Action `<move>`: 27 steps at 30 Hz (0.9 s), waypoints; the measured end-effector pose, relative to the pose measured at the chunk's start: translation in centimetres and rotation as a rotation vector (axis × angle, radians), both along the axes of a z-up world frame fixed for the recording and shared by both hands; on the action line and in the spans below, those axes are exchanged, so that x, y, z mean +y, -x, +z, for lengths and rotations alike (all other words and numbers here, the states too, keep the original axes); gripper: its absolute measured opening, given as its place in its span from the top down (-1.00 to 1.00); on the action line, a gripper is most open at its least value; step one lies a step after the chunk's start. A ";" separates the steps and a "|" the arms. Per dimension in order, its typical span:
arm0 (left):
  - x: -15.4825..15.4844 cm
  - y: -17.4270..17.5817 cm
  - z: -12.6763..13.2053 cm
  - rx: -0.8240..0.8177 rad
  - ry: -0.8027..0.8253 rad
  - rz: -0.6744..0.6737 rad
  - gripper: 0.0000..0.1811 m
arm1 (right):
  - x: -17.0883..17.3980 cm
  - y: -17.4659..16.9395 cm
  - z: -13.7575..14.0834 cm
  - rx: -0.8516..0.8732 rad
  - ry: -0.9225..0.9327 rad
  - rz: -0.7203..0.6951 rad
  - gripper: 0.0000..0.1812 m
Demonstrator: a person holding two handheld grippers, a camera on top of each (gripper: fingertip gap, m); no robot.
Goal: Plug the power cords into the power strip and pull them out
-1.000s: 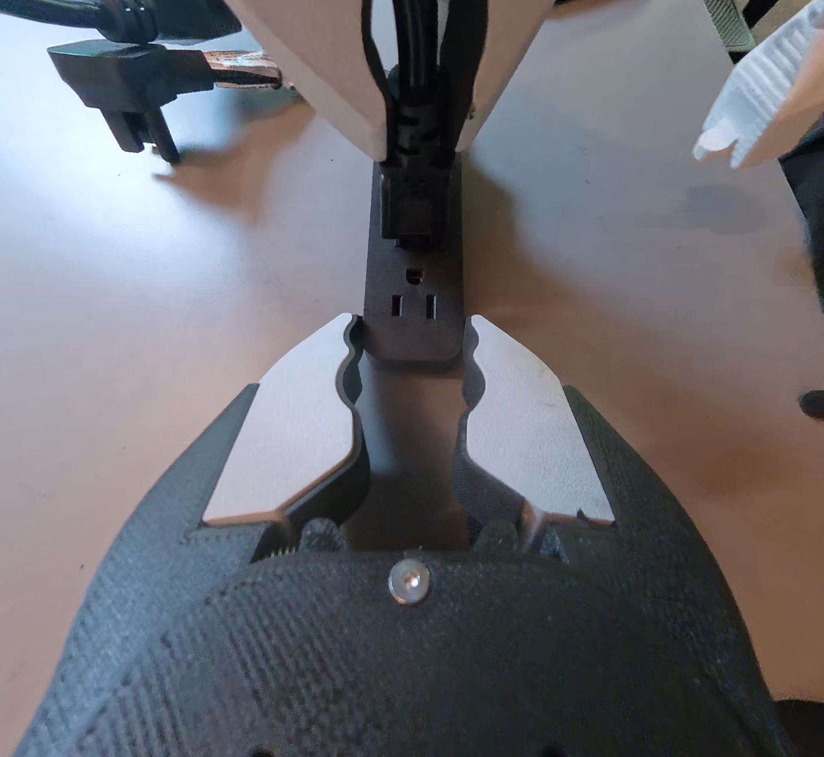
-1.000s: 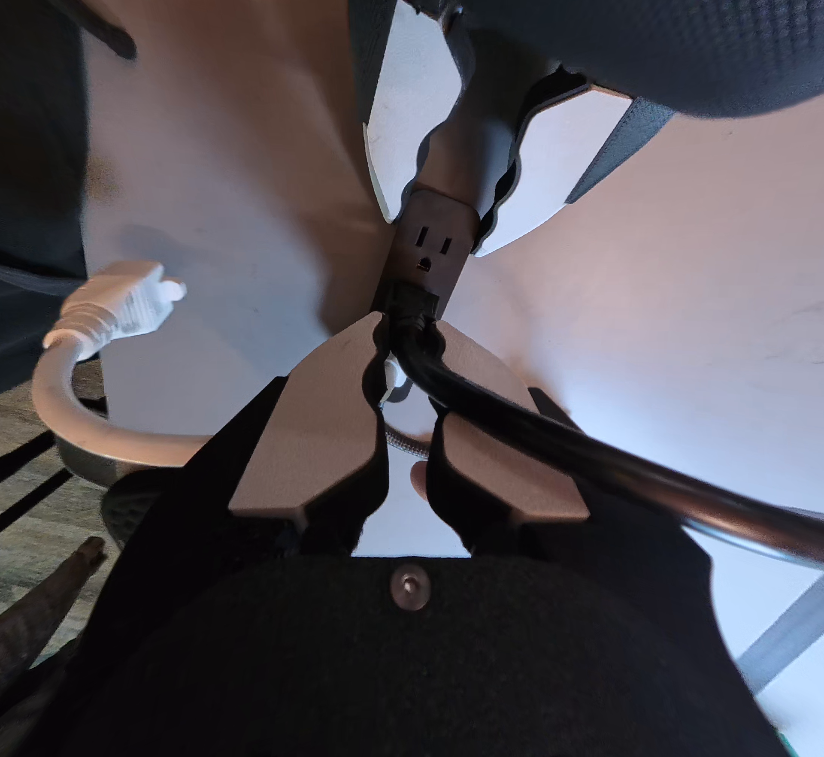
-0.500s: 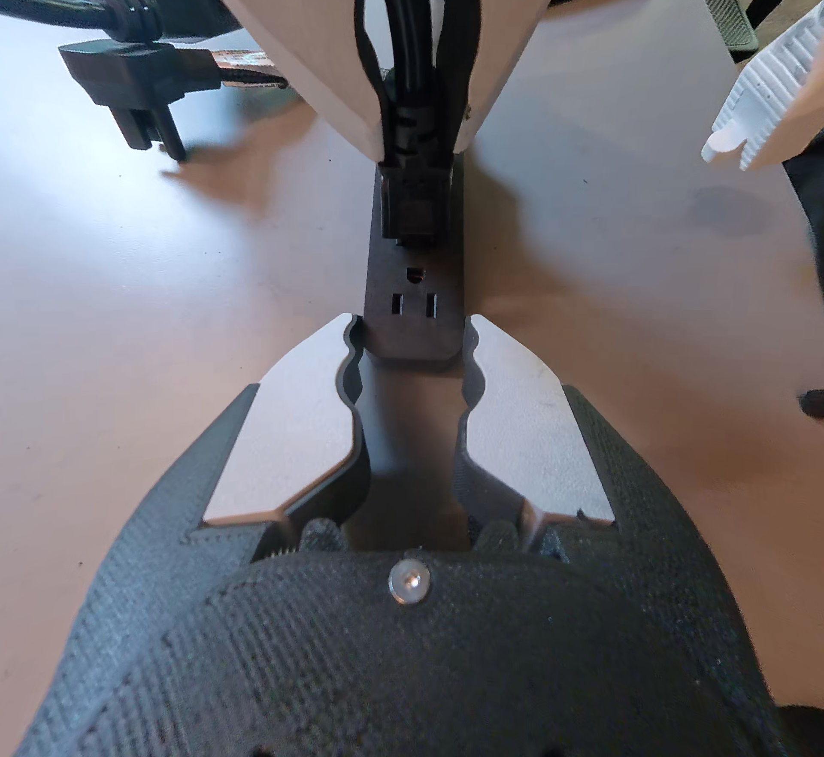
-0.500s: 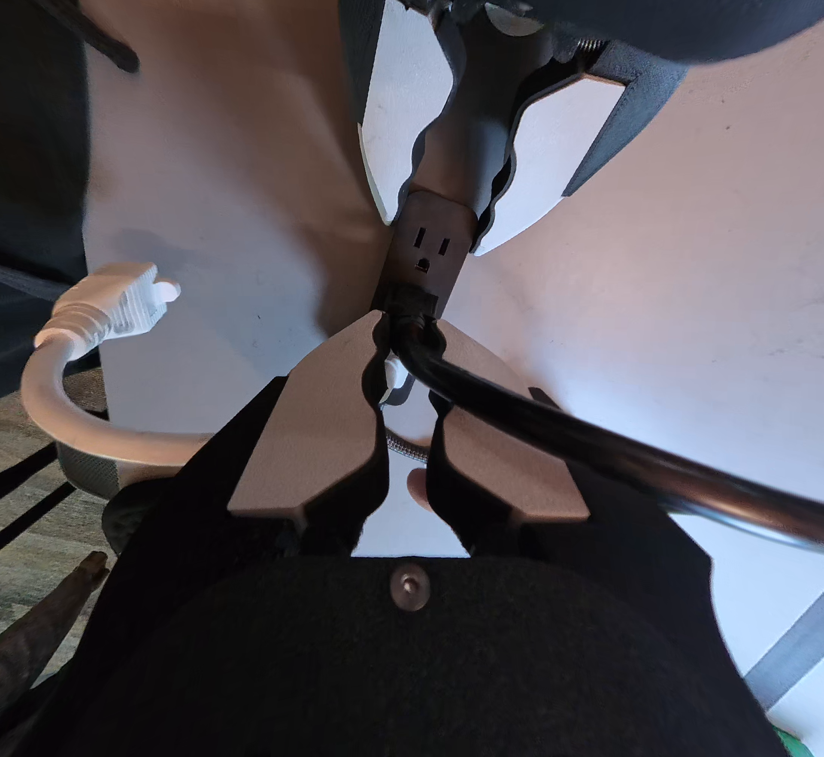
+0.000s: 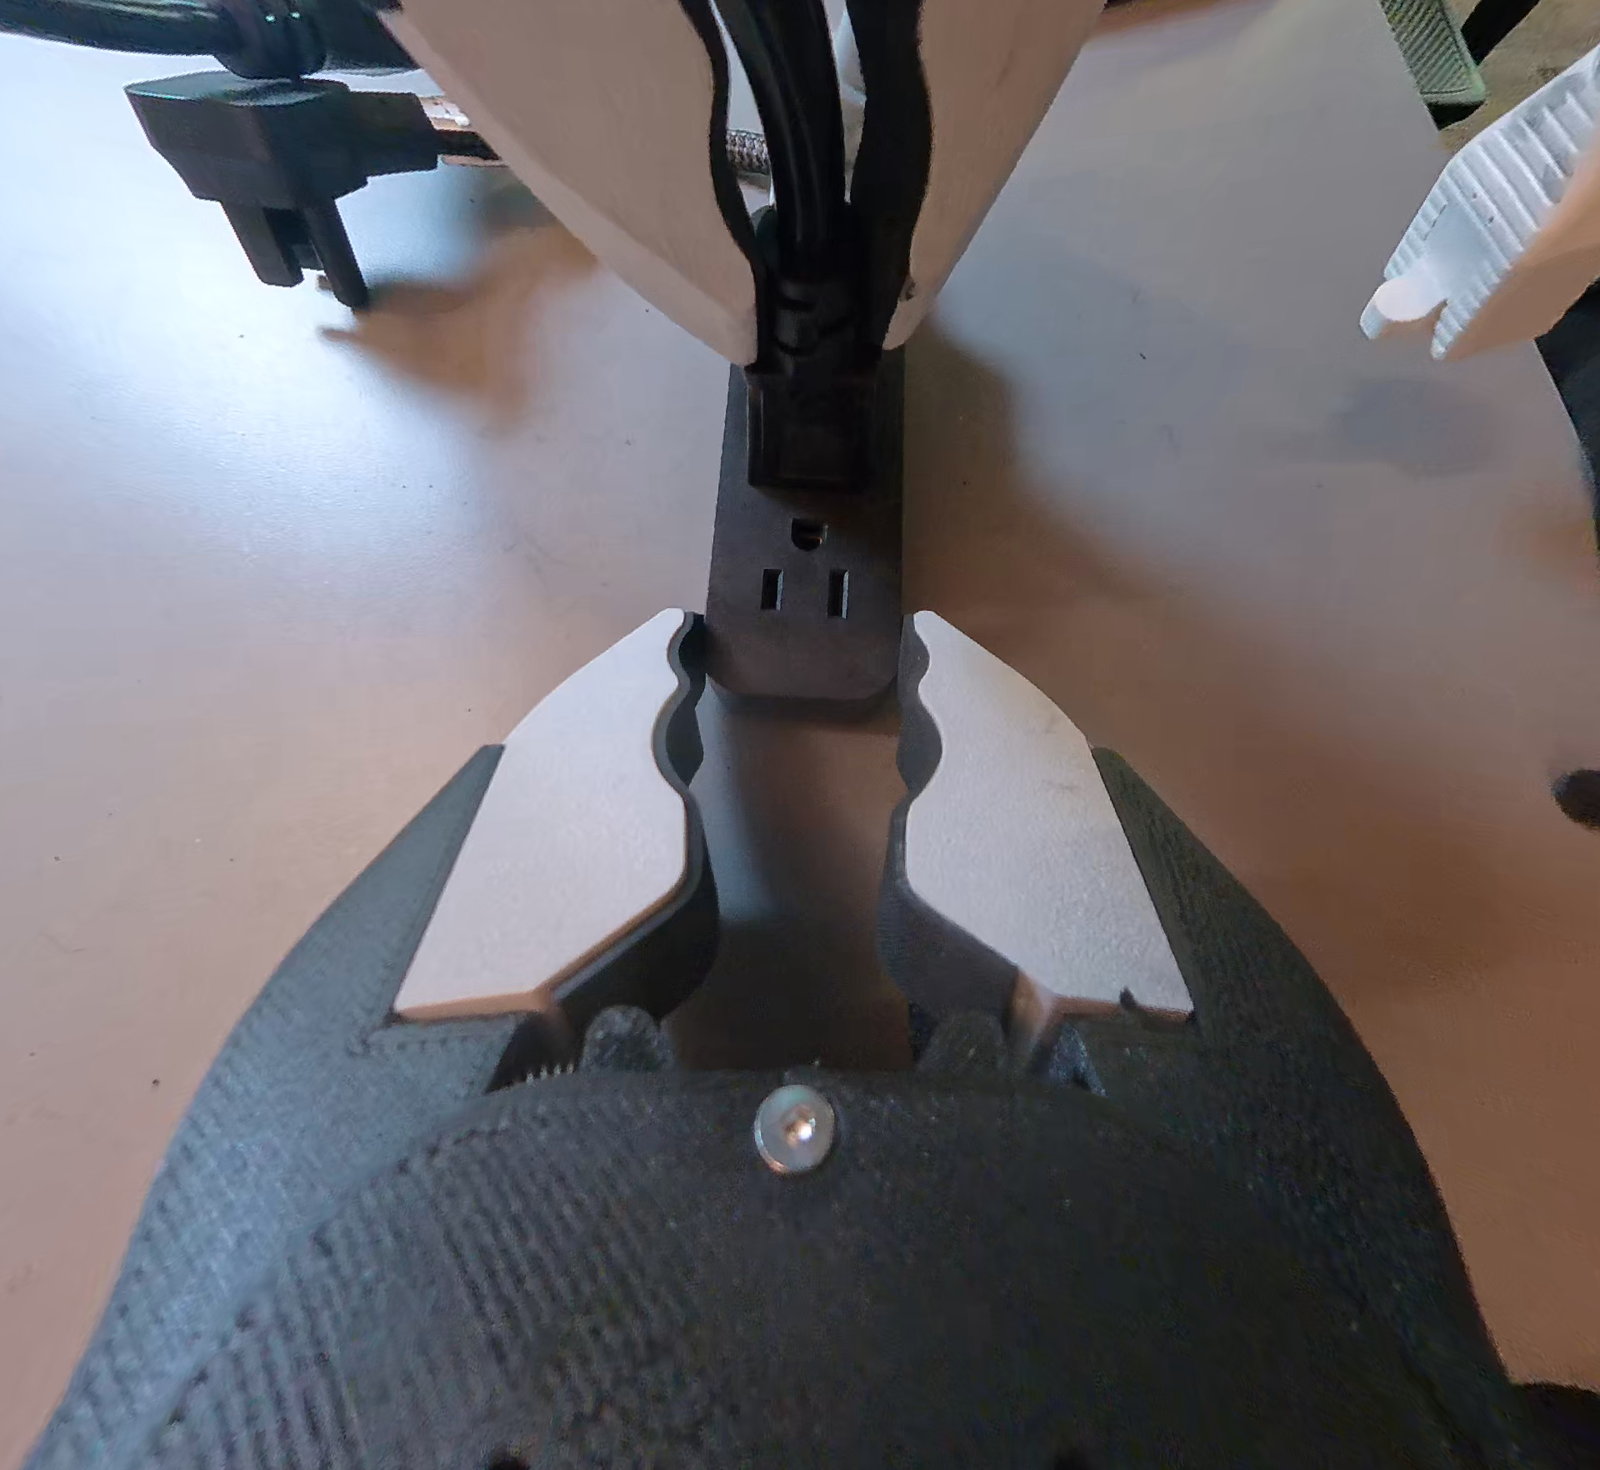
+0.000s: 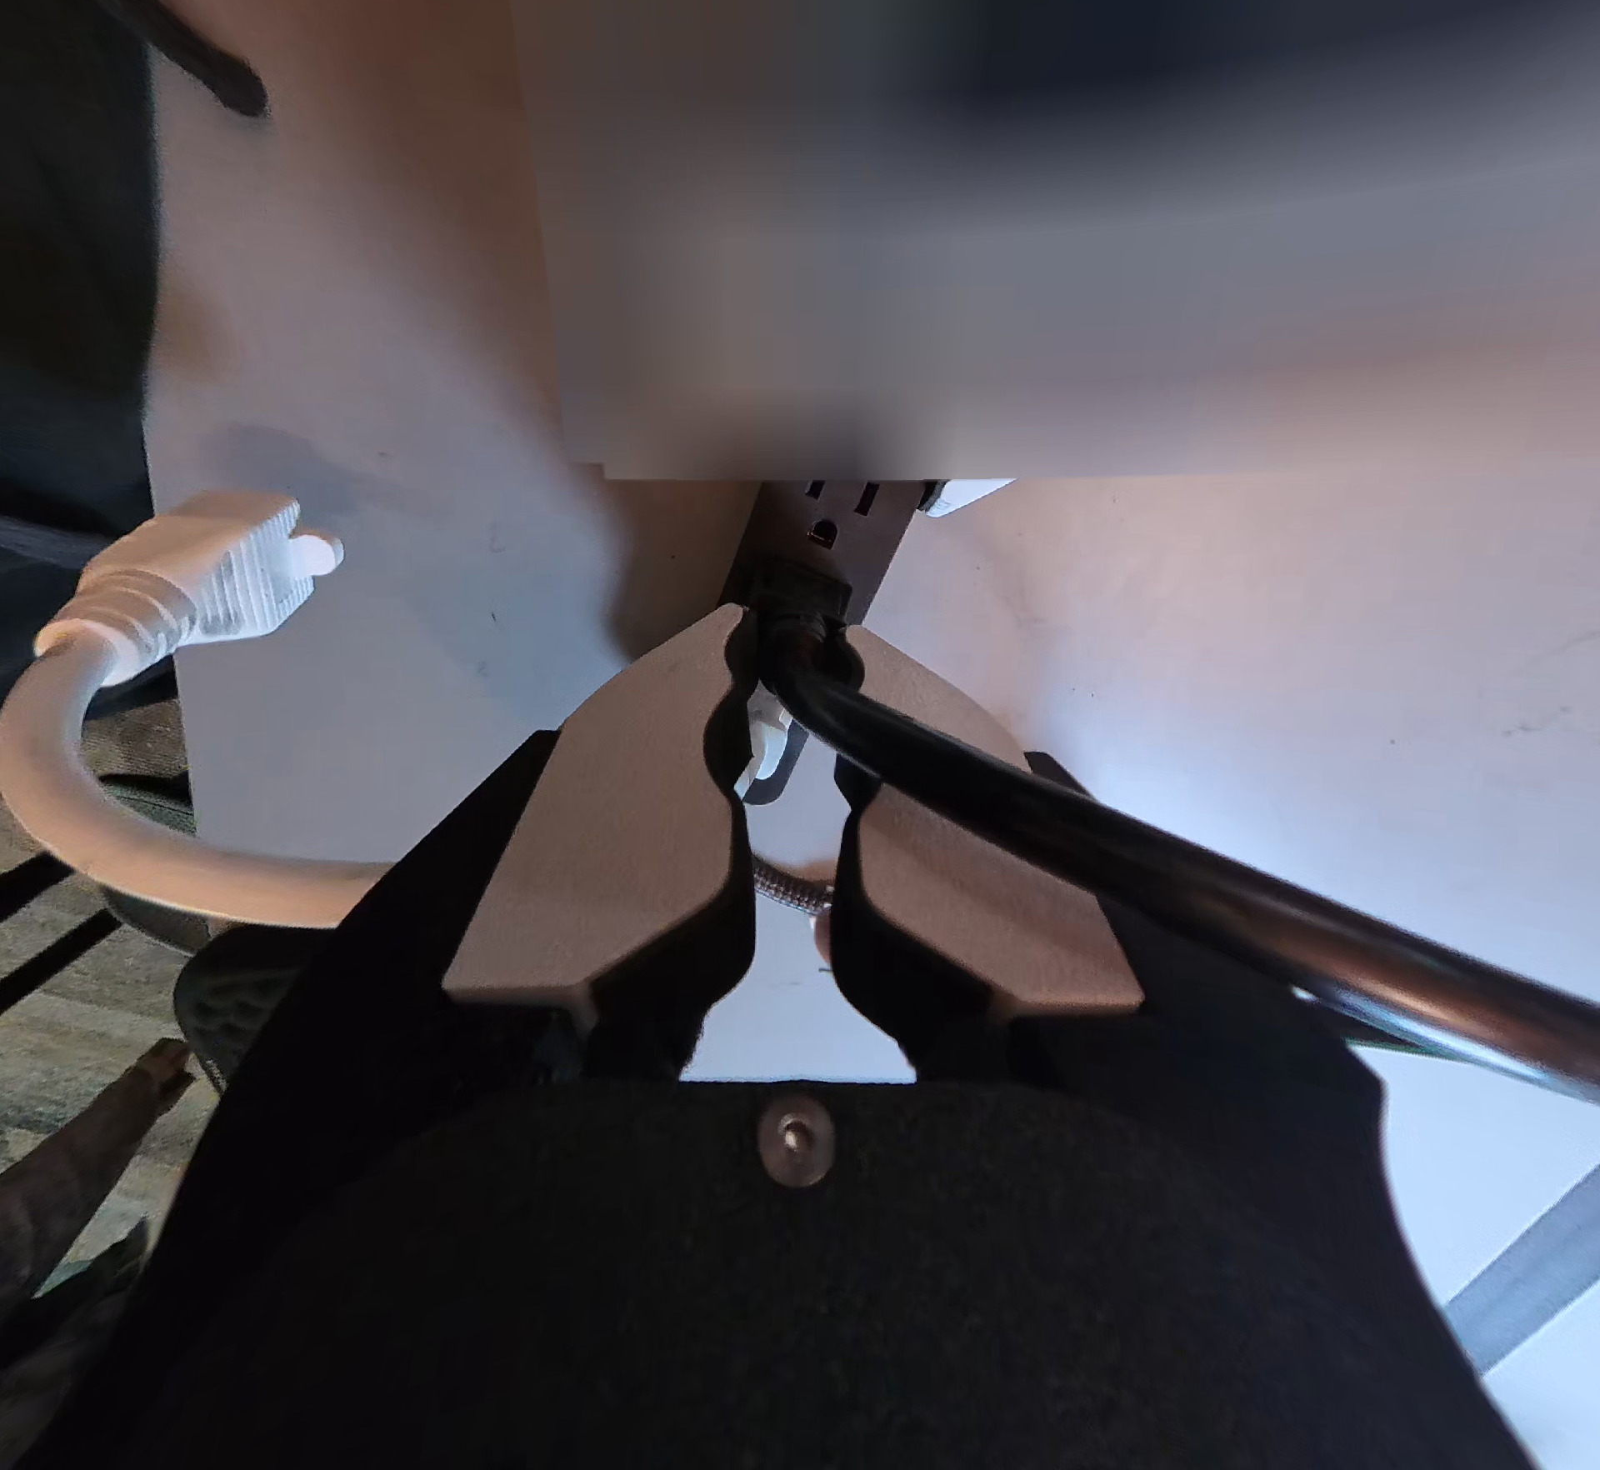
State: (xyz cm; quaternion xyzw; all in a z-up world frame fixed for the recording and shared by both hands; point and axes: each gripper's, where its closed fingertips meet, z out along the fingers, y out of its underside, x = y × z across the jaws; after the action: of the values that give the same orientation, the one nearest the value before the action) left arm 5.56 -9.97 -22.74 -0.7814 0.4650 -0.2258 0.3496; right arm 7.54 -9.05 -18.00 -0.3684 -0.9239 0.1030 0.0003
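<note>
The left gripper [image 5: 801, 636] is bracing the near end of the black power strip [image 5: 801, 615], its two pale fingers [image 5: 589, 753] sitting against the strip's sides with the jaws only part-way closed, wide enough to span the strip and pin it flat on the tabletop [image 5: 260, 563]. The right gripper [image 6: 792, 628] is coming in from the far end and is pinching the black power plug [image 5: 809, 424] by its strain relief, jaws nearly closed around it, with the thick black cord [image 6: 1125, 848] running back over its right finger. The plug is sitting in the strip's far socket; whether its blades are fully home cannot be told, since the plug body is hiding them. The near three-slot socket [image 5: 801, 584] is standing empty. A white plug [image 6: 234, 571] on a white cord is hanging off the table edge, and a black angled plug [image 5: 260, 147] is lying unplugged well away from the strip. The step in hand looks like seating or withdrawing this one black plug. Either way, the next move calls for force straight along the blades, with the left gripper holding the strip down so it does not lift or skid. Twisting risks bending the prongs.
</note>
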 end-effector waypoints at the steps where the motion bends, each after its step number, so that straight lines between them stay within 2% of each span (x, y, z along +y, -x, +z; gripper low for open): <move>1: 0.0 0.0 0.0 0.000 -0.001 0.002 0.52 | 0.0 0.0 0.0 0.007 -0.004 0.013 0.83; 4: 0.0 0.0 0.0 0.002 -0.006 0.009 0.52 | -0.1 0.1 0.1 0.023 0.002 0.033 0.84; 7: 0.0 0.1 0.0 0.005 -0.013 0.018 0.52 | 0.1 0.7 0.3 0.067 -0.047 0.065 0.70; 9: 0.0 0.1 0.0 0.003 -0.007 0.022 0.52 | 0.3 0.6 0.7 0.069 -0.050 0.066 0.70; 12: 0.0 0.3 0.0 0.001 0.001 0.032 0.52 | 0.8 0.4 2.6 0.079 0.026 -0.016 0.65; 16: 0.1 0.5 0.0 0.003 0.001 0.048 0.52 | 1.9 -0.7 4.6 0.125 0.193 -0.214 0.62; 18: 0.2 0.7 0.1 -0.001 0.000 0.054 0.52 | 2.5 -1.0 5.4 0.214 0.273 -0.300 0.58; 21: 0.3 0.9 0.1 0.001 0.002 0.065 0.52 | 3.5 -0.5 6.9 0.451 0.429 -0.437 0.57; 27: 0.4 0.9 0.4 -0.001 -0.026 0.079 0.44 | 5.8 -0.1 7.9 0.869 0.579 -0.587 0.57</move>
State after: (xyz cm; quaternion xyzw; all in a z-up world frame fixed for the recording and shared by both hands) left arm 4.66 -9.55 -22.35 -0.7944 0.4365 -0.2059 0.3688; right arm 7.66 -3.23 -10.12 -0.5176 -0.6332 0.4873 0.3061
